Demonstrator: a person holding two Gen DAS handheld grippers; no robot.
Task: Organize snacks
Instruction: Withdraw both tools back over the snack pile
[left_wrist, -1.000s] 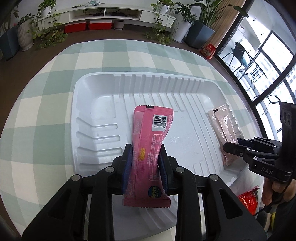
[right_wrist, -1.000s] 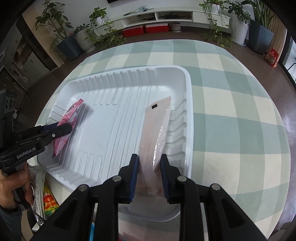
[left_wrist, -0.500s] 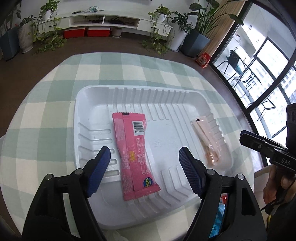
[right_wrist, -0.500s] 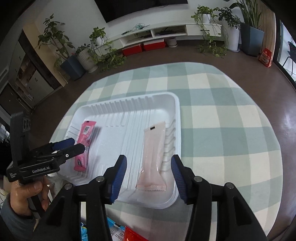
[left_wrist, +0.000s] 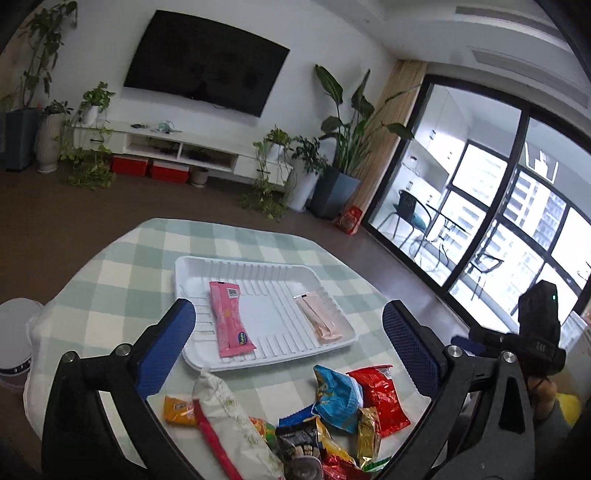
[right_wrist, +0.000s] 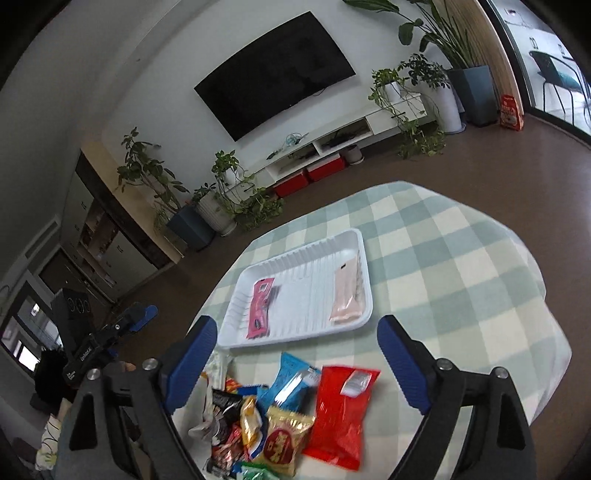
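Now my left gripper (left_wrist: 288, 332) and right gripper (right_wrist: 295, 354) have both just been opening, jaws wide with nothing between them. Ahead of both lies the white tray (left_wrist: 258, 363), holding the pink bar (left_wrist: 229, 319) on its left and the pale sachet (left_wrist: 319, 319) on its right. Nearer me, below the jaws, sits the snack pile (right_wrist: 295, 413).

Matt white ribbed plastic tray (left_wrist: 192, 354), glossy foil snack packets (right_wrist: 341, 410), soft checked cloth tablecloth (right_wrist: 461, 266)
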